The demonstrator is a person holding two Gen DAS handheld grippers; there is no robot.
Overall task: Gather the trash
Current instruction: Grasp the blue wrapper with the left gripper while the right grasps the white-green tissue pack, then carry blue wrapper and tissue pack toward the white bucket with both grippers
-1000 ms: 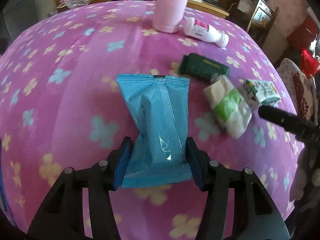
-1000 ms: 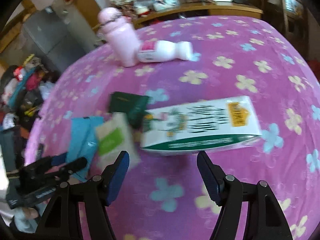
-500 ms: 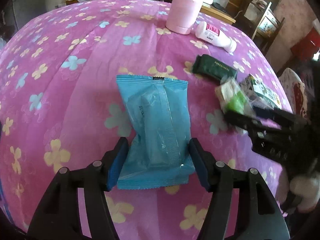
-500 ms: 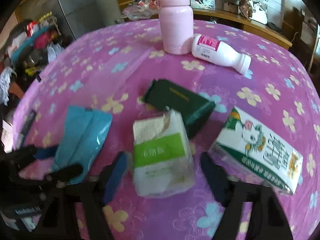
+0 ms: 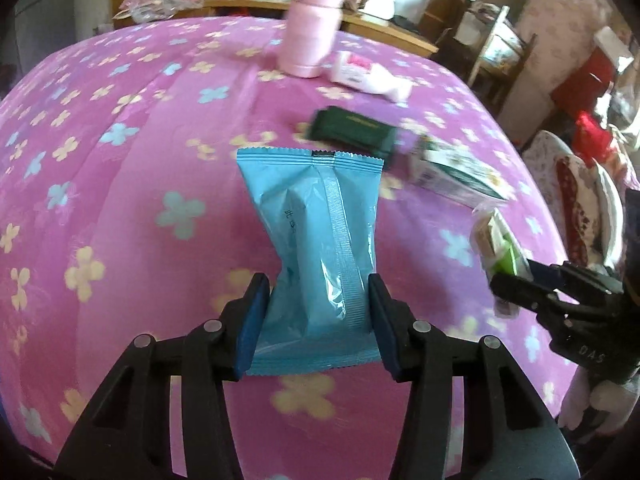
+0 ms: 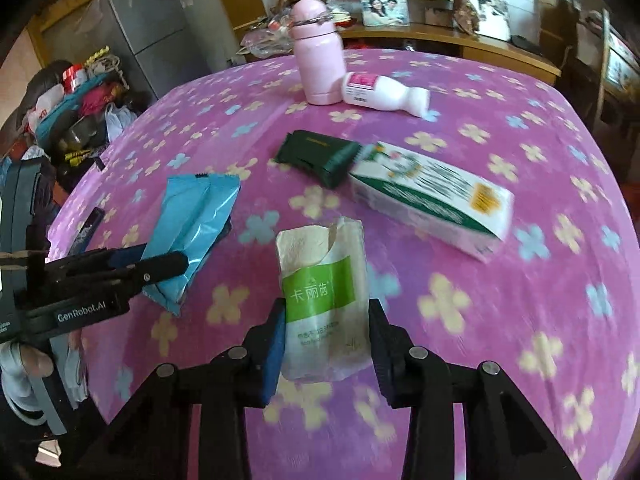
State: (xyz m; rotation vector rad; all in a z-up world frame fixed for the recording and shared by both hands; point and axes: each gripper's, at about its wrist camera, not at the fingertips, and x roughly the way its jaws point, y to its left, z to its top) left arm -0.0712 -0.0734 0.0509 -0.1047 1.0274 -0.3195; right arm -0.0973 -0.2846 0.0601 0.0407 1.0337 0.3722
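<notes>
My left gripper (image 5: 317, 284) has its jaws closing on a light blue plastic packet (image 5: 316, 248), and the pads pinch it in at its waist. The right wrist view shows the same blue packet (image 6: 192, 220) in the left gripper (image 6: 160, 264) at the table's left edge. My right gripper (image 6: 328, 308) is closing on a tissue pack with a green label (image 6: 322, 288); both pads press its sides. From the left wrist view the tissue pack (image 5: 496, 248) sticks up out of the right gripper (image 5: 516, 280) at the right.
On the pink flowered tablecloth (image 6: 520, 280) lie a dark green pack (image 6: 316, 154) and a white and green carton (image 6: 432, 196). Farther back are an upright pink flask (image 6: 318, 64) and a white bottle on its side (image 6: 380, 92). Clutter and a grey fridge (image 6: 148, 20) stand beyond the table's left edge.
The right gripper swung from the carton to the tissue pack and closed on it. The left jaws widened, then squeezed the blue packet.
</notes>
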